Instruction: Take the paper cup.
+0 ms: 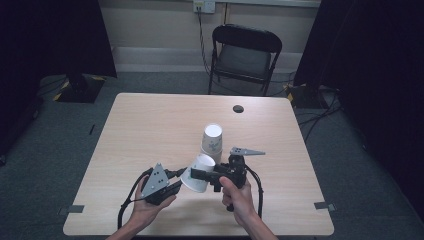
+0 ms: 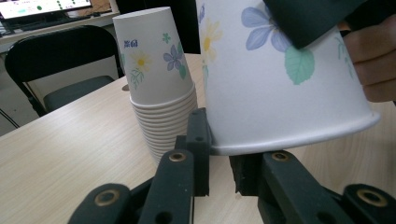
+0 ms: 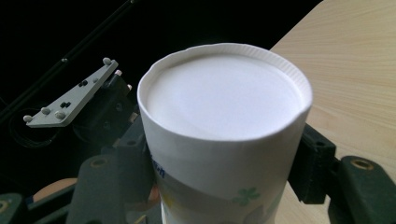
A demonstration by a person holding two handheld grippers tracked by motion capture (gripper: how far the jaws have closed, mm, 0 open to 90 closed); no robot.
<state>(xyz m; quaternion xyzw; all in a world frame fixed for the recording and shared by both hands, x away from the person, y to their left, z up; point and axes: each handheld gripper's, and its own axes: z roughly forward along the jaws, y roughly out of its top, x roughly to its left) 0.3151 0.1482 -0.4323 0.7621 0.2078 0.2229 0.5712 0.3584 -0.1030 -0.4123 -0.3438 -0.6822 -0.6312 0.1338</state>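
Observation:
A flowered paper cup (image 1: 192, 181) hangs tilted above the table's near side, its mouth toward my left gripper. My right gripper (image 1: 199, 174) is shut on it near its base; in the right gripper view the cup (image 3: 224, 102) shows its white bottom between the two pads (image 3: 310, 163). My left gripper (image 1: 179, 182) sits at the cup's rim. In the left gripper view the jaws (image 2: 219, 163) stand narrowly apart just under the rim of the cup (image 2: 280, 84), with a slim gap showing between the pads. A stack of the same cups (image 1: 212, 137) stands upside down behind.
The wooden table (image 1: 150, 125) has a dark round hole (image 1: 238, 108) near its far edge. A black folding chair (image 1: 245, 55) stands beyond it. The cup stack (image 2: 159, 84) is close to the left of the held cup. Dark curtains hang on both sides.

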